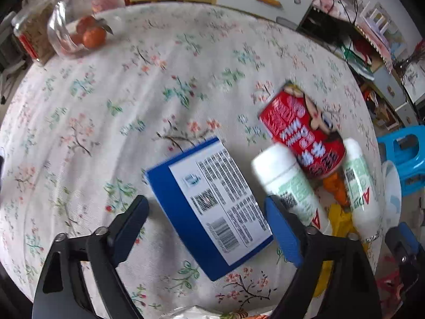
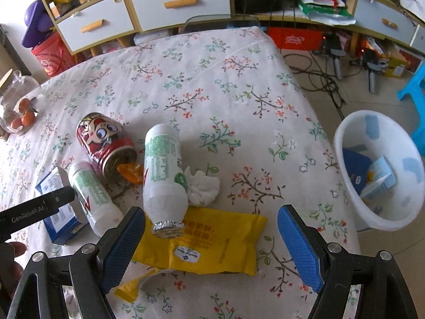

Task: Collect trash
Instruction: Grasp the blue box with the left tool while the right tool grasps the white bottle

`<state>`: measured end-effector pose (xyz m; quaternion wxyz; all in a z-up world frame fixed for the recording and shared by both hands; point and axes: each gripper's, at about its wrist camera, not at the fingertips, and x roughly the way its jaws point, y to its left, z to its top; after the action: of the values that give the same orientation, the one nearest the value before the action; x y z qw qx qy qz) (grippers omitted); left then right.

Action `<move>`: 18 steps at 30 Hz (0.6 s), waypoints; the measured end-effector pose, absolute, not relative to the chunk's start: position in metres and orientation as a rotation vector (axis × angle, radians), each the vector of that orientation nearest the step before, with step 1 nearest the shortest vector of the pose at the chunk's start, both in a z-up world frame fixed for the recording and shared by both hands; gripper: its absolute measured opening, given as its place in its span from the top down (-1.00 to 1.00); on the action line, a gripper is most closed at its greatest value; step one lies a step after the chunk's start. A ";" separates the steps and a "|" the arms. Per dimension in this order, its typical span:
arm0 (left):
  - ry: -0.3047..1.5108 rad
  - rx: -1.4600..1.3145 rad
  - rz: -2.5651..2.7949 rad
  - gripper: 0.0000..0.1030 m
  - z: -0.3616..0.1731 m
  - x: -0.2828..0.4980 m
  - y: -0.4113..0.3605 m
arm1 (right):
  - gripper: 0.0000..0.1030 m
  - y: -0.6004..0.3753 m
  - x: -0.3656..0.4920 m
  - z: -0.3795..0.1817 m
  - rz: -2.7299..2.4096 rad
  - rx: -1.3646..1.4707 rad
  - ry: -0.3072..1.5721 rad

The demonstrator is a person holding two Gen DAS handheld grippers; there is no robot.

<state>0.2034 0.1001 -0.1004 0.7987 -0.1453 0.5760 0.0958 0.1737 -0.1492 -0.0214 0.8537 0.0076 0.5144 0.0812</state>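
The job looks partly done. The white bin (image 2: 377,220) on the floor beside the surface (image 2: 212,79) already holds a blue carton and a pale blue-and-white packet, so some trash has gone in. Much is left on the flowered cloth: a blue box (image 1: 209,207), a red can (image 2: 105,146) lying on its side with an orange wrapper (image 2: 130,171) at its mouth, two white bottles, one just beside the can (image 2: 93,199) and a larger one (image 2: 162,175) with a foil-sealed mouth, a crumpled tissue (image 2: 203,186) touching that larger bottle, and a yellow packet (image 2: 212,247) under the bottle's mouth.

The left claw (image 1: 207,220) hangs over the blue box with its jaws wide on either side and not pressing it, so I judge the box is next. The right claw (image 2: 212,242) is spread wide too, gripping nothing, poised above the yellow packet. The glass bowl of oranges (image 2: 24,117) at the far edge is probably not trash.
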 end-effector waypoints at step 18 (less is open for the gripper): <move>1.146 -0.251 0.121 -0.33 -0.062 0.163 0.104 | 0.34 -0.138 0.190 -0.049 0.276 0.152 1.150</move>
<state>0.1627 0.1044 -0.0616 0.8313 -0.1181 0.5402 0.0568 0.1900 -0.1382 -0.0494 0.8275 0.0716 0.5415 0.1300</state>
